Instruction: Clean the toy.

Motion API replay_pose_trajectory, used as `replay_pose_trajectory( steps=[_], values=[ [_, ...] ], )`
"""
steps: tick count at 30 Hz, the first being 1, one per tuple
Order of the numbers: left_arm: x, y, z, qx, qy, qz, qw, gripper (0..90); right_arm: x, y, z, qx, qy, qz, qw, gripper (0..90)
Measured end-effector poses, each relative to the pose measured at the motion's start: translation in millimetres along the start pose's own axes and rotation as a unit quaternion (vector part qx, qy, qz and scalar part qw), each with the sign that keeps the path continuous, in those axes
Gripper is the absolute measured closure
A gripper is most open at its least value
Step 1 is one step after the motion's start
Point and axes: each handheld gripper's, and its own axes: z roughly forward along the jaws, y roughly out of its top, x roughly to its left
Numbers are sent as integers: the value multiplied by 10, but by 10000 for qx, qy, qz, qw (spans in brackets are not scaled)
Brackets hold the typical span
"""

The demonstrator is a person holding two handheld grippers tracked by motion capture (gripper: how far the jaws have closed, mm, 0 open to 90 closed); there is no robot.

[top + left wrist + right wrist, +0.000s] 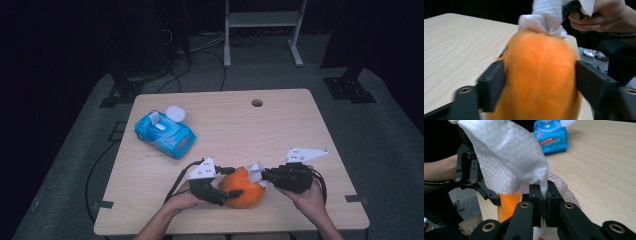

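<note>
An orange fruit (242, 187), round, smooth-skinned and evenly coloured, is seen at the near edge of the wooden table (280, 130), between the 2 grippers. In the left gripper view the fruit (541, 75) is flanked by the 2 black jaws of the left gripper (540, 85), 1 on each side; the image is blurred, and it cannot be told whether the pads press on the skin. From the fruit's right, the right gripper (260, 176) is held with its jaws closed tightly on a white embossed wet wipe (506, 160), which is laid against the top of the fruit (507, 205). Farther from the fruit, toward the table's far left, a blue pack of wipes (165, 132) is shown with its lid raised. A red band with white characters is carried on the pack (551, 137), but the writing is too small to be read.
</note>
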Motion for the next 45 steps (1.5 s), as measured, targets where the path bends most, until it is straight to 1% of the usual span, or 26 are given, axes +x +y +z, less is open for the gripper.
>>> replay_pose_trajectory(
  steps=[3, 4, 6, 7, 8, 9, 10, 12, 14, 15, 16, 17, 18, 21, 26, 27, 28, 30, 33, 35, 37, 40, 41, 43, 44, 45],
  values=[
    [64, -66, 9, -20, -89, -204, 9997, 147, -9, -6, -15, 56, -77, -44, 9999, 851],
    [72, -86, 19, 7, -146, -224, 9996, 145, -12, -9, -16, 72, -105, -47, 9999, 851],
    [62, -107, 37, 9, -178, -194, 9997, 154, -16, -13, -19, 114, -186, -92, 9997, 851],
    [54, -106, 39, 13, -174, -176, 9997, 219, -13, -8, -24, 122, -209, -97, 9997, 851],
    [31, -95, 48, 27, -121, -126, 9998, 243, -1, -1, -30, 119, -231, -109, 9996, 851],
    [16, -82, 51, 46, -86, -85, 9999, 287, 34, 22, -44, 82, -265, -176, 9995, 852],
    [-6, -65, 61, 51, -60, -58, 10000, 298, 58, 40, -52, 44, -235, -204, 9995, 851],
    [-55, -39, 97, 68, -5, 16, 10000, 314, 123, 89, -52, -126, 28, -195, 9997, 852],
    [-105, -30, 147, 76, 22, 107, 9999, 320, 223, 128, 8, -93, 187, -295, 9993, 852],
    [-120, -24, 160, 83, 52, 148, 9998, 321, 266, 138, 50, -15, 190, -388, 9991, 852],
    [-121, -20, 161, 94, 70, 161, 9998, 320, 296, 140, 92, 83, 125, -491, 9987, 851],
    [-115, -23, 150, 91, 67, 146, 9998, 318, 309, 132, 117, 192, -2, -560, 9982, 852],
    [-107, -28, 141, 85, 58, 145, 9998, 321, 286, 116, 119, 263, -128, -599, 9978, 852],
    [-99, -40, 128, 84, 53, 135, 9999, 346, 195, 70, 61, 267, -159, -458, 9985, 852],
    [-89, -39, 140, 48, 54, 98, 9999, 342, 97, 3, -82, 247, -323, -288, 9988, 851],
    [-92, -43, 148, 23, 36, 115, 9999, 327, 83, -7, -88, 240, -318, -273, 9988, 851],
    [-91, -45, 153, 13, 23, 110, 9999, 288, 75, -19, -83, 253, -305, -239, 9989, 851],
    [-78, -50, 150, -11, 5, 52, 10000, 209, 73, -27, -70, 297, -323, -261, 9987, 851],
    [-30, -72, 125, 14, -16, -50, 10000, 136, 43, -32, -84, 299, -389, -256, 9985, 851],
    [9, -109, 119, 43, -9, -116, 9999, 112, 5, -45, -104, 289, -407, -178, 9986, 851],
    [33, -152, 144, 46, -65, -157, 9998, 103, -28, -56, -110, 293, -368, -102, 9988, 850],
    [18, -202, 223, 114, -76, -165, 9998, 105, -46, -62, -102, 297, -355, -66, 9989, 850],
    [11, -202, 223, 109, -62, -149, 9998, 141, -46, -63, -97, 307, -359, -72, 9989, 849],
    [-11, -168, 198, 106, 60, -54, 9999, 267, -44, -65, -102, 281, -419, -84, 9987, 850],
    [-23, -134, 179, 120, 102, -7, 9999, 329, -44, -62, -114, 235, -428, -70, 9988, 850],
    [-39, -93, 160, 125, 134, 32, 9998, 369, -42, -55, -131, 166, -409, -43, 9990, 850]
  ],
)
